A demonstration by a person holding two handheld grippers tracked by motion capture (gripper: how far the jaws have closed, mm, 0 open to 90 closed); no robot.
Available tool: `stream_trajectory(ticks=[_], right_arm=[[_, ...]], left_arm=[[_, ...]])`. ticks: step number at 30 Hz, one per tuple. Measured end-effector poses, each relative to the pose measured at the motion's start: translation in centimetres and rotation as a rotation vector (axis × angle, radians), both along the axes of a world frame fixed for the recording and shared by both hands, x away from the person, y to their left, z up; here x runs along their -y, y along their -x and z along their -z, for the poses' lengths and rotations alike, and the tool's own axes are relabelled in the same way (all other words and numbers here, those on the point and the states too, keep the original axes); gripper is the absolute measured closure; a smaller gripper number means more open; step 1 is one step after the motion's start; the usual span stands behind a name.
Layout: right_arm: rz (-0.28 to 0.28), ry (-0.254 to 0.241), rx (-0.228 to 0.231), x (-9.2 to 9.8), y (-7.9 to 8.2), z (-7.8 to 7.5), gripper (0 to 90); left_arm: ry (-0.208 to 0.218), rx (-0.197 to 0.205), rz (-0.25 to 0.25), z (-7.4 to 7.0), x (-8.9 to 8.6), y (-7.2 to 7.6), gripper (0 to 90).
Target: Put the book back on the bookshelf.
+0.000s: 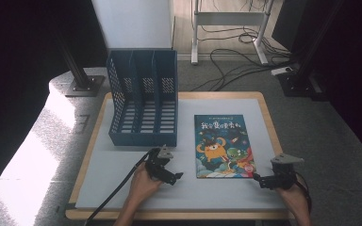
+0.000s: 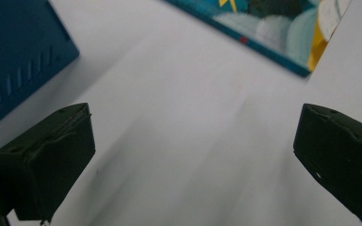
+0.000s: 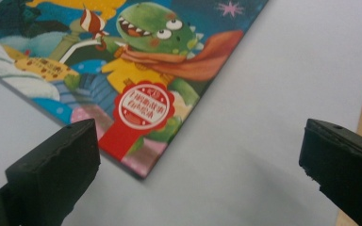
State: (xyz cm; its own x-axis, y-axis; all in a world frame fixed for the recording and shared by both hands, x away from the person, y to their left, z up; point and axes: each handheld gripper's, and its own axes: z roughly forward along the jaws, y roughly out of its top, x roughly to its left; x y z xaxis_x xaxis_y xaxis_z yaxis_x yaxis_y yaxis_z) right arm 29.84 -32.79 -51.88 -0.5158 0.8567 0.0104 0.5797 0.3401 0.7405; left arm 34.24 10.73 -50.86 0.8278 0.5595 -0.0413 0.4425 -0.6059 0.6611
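Smooth grey table (image 1: 136, 188) bears flat glossy picture book (image 1: 223, 146), slatted file rack (image 1: 143, 106).

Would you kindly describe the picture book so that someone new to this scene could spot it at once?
Start from the grey mat covering the wooden table. On its right half, beside the blue three-slot file rack, the picture book lies flat, face up, its near right corner just ahead of the right gripper. It is the only multicoloured thing there: a dark blue cover with an orange monster and a green dinosaur.
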Motion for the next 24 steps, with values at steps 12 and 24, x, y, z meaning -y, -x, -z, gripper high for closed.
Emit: stream_trajectory(ticks=[12, 24], right_arm=[[-0.042, 0.005, 0.009, -1.1, -1.6, -0.4, 0.0], [-0.069, 0.002, -0.004, -2.1, -4.2, -0.1, 0.0]], left_arm=[[-0.012, 0.010, 0.063, -0.8, 4.0, -1.4, 0.0], [-0.007, 0.008, 0.087, -0.7, 7.1, -2.8, 0.2]])
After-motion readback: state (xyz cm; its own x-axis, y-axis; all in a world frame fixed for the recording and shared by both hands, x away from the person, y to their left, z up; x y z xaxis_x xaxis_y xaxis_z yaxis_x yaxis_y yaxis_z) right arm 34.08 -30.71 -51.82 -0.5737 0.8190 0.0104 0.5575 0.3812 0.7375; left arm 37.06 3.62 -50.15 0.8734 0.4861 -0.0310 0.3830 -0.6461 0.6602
